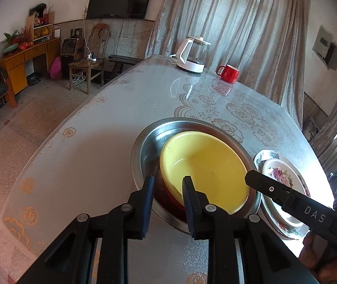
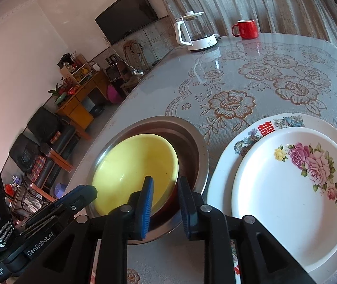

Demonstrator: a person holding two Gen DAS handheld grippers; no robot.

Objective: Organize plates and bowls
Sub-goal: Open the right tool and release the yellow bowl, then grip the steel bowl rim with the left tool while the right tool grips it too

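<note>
The left gripper [image 1: 168, 179] sits at the near edge of the tabletop [image 1: 92, 156], its jaws a little apart on either side of the near rim of the yellow bowl [image 1: 206, 165]; whether the pads press on the rim cannot be told. The right gripper [image 2: 164, 181] stands the same way at the other side of that rim, jaws slightly parted with the bowl's edge between them, and its grip is just as unclear. The yellow bowl, red-brown on the outside, lies tilted inside a steel basin [image 1: 144, 139] that rests near the tabletop's near edge. Touching the basin's right side is a stack of two plates: a small white plate with pink roses [image 2: 286, 189] lying on a larger plate with a red character and blue birds [image 2: 286, 119]. Beyond them the flowered cover of the tabletop runs bare to the far edge, where a white-and-glass kettle [image 1: 193, 55] stands with a red mug [image 1: 228, 73] just to its right. Behind hang grey curtains [image 1: 239, 23].
</note>
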